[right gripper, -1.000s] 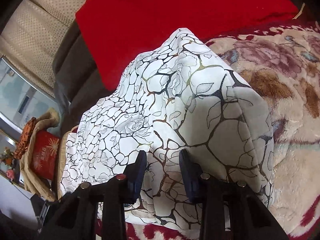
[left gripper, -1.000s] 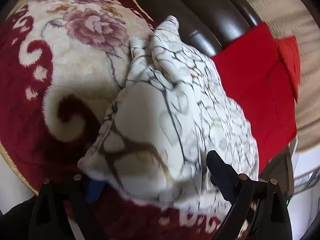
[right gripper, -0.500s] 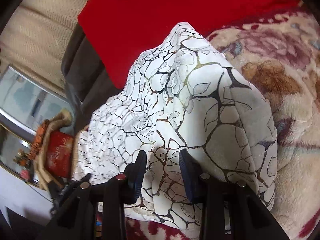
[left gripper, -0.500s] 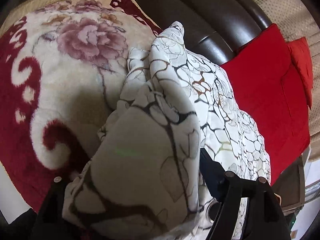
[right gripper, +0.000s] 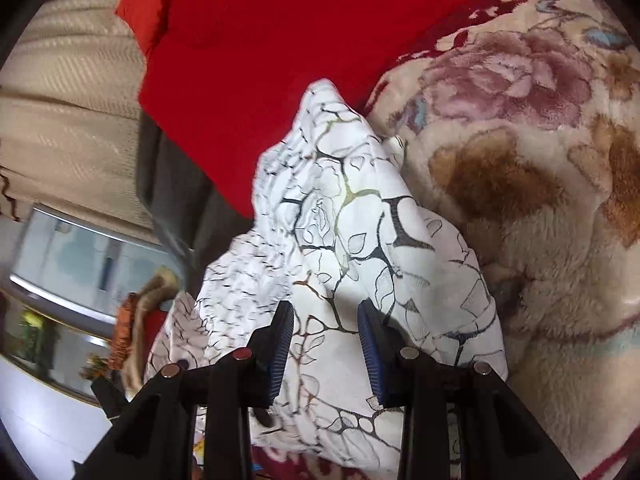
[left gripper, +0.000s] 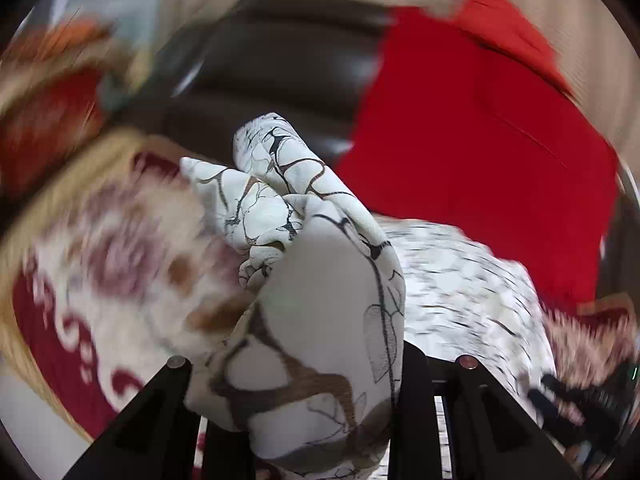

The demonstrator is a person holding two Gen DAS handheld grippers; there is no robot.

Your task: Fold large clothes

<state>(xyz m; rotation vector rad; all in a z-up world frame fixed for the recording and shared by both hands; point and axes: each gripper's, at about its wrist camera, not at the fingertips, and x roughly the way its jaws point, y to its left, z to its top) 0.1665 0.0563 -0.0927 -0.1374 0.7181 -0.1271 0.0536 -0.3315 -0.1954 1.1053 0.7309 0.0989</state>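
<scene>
Now both grippers, left gripper and right gripper, clamp bunched white garment edges.

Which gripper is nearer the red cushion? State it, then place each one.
Cannot tell; neither touches it. The left gripper and the right gripper are each clamped on the white patterned garment, with the red cushion beyond the cloth in both views.

Garment: white w/ black-and-gold crackle print. Blanket: cream, dark-red border, pink/brown floral. Cushion, far: plain red. Hand-held gripper pads: blue.
</scene>
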